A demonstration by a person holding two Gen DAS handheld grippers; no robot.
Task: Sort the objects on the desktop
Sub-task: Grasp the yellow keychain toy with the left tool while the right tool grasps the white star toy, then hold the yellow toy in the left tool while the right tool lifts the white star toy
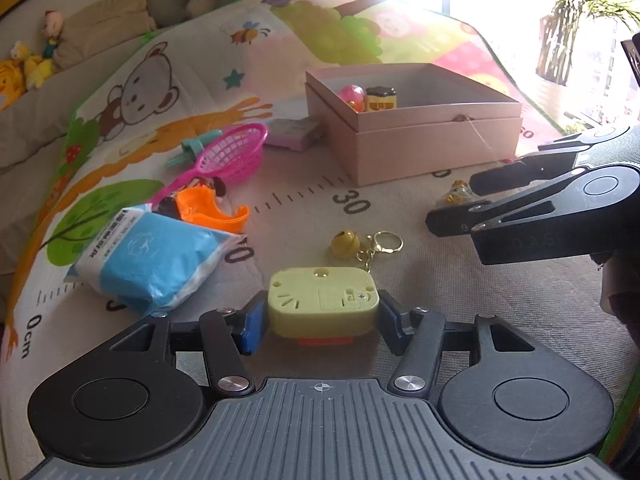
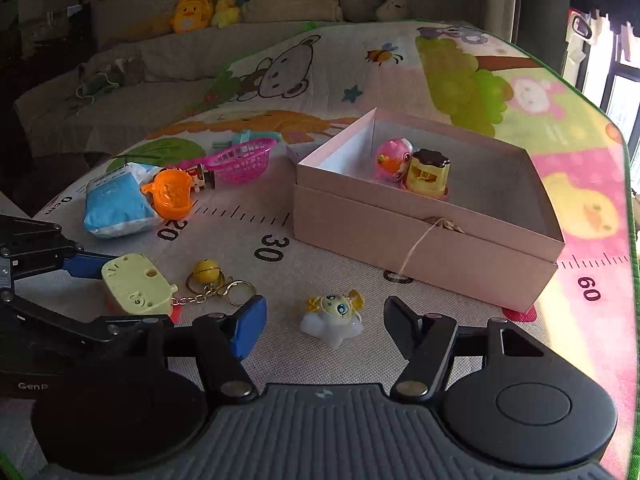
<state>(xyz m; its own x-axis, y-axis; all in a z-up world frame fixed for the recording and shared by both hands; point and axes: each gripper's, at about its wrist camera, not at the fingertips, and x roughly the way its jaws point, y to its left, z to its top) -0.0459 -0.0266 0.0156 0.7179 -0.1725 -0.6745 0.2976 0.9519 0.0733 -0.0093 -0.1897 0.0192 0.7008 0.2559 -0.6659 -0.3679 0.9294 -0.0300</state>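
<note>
A pale yellow toy block (image 1: 322, 304) with an orange underside lies on the play mat, and my left gripper (image 1: 322, 314) is shut on it, one blue pad pressed on each side. The right wrist view shows that grip at the left edge, on the yellow block (image 2: 136, 286). A small doll figure (image 2: 332, 318) with yellow hair on a white base sits between the fingers of my right gripper (image 2: 325, 320); the jaws stand open and clear of it. The open pink box (image 2: 400, 248) behind holds a pink round toy (image 2: 392, 160) and a yellow toy with a brown top (image 2: 428, 174).
A yellow bell on a gold keyring (image 1: 348, 242) lies just beyond the block. Further left are a blue tissue pack (image 1: 148, 256), an orange toy (image 1: 208, 208) and a pink plastic basket (image 1: 236, 152). Plush toys (image 2: 196, 10) line the sofa behind the mat.
</note>
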